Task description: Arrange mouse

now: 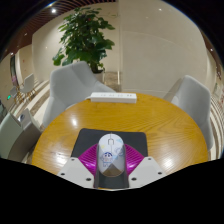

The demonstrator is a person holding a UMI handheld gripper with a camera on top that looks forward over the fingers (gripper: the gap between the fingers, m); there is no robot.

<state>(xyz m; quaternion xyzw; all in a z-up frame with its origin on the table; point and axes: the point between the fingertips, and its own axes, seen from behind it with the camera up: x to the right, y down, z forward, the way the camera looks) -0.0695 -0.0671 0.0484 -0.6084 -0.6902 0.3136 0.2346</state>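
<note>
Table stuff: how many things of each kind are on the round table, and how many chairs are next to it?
Mouse, white, between the gripper fingers: 1
Mouse pad, dark, under the mouse: 1
White flat box at the table's far edge: 1
Chairs beside the wooden table: 2
Total: 5
</note>
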